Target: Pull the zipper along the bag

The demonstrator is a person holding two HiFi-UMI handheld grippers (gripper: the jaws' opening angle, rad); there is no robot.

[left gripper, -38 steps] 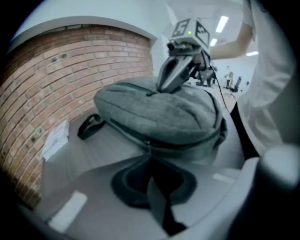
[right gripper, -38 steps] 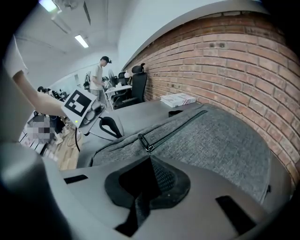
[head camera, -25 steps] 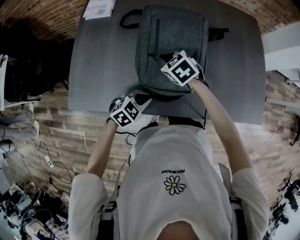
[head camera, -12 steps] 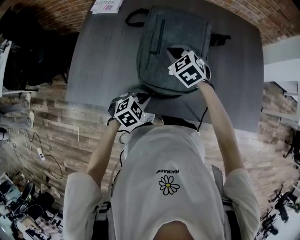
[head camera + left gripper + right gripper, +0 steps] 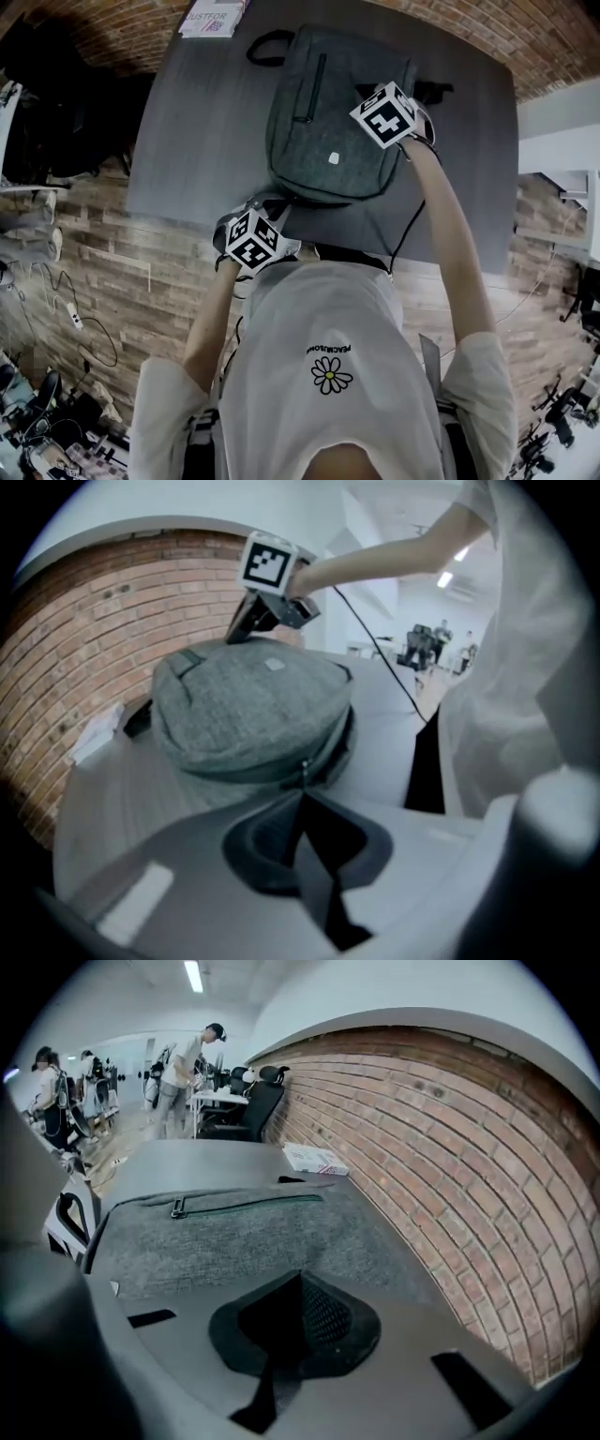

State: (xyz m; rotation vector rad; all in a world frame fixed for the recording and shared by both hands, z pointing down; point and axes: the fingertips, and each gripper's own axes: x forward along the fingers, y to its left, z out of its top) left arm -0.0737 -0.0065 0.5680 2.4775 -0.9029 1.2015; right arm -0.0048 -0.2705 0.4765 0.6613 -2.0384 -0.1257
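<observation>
A grey felt backpack point(image 5: 328, 122) lies flat on the dark table point(image 5: 206, 122). My left gripper point(image 5: 270, 202) sits at the bag's near edge. In the left gripper view its jaws point(image 5: 302, 794) are shut, with the small metal zipper pull point(image 5: 302, 769) pinched at their tips, in front of the bag point(image 5: 253, 705). My right gripper point(image 5: 367, 94) rests on the bag's far right side. In the right gripper view its jaws point(image 5: 300, 1279) are shut against the grey fabric point(image 5: 244, 1232); nothing shows between them. The front pocket zipper point(image 5: 244, 1206) lies ahead, closed.
A white booklet point(image 5: 214, 17) lies at the table's far left corner, beyond the bag's handle point(image 5: 267, 45). A strap point(image 5: 436, 91) sticks out on the bag's right. The table's near edge runs just behind my left gripper. People stand far off point(image 5: 183, 1072).
My right gripper has moved from the middle of the bag to its far right side. The left gripper has stayed at the bag's near edge.
</observation>
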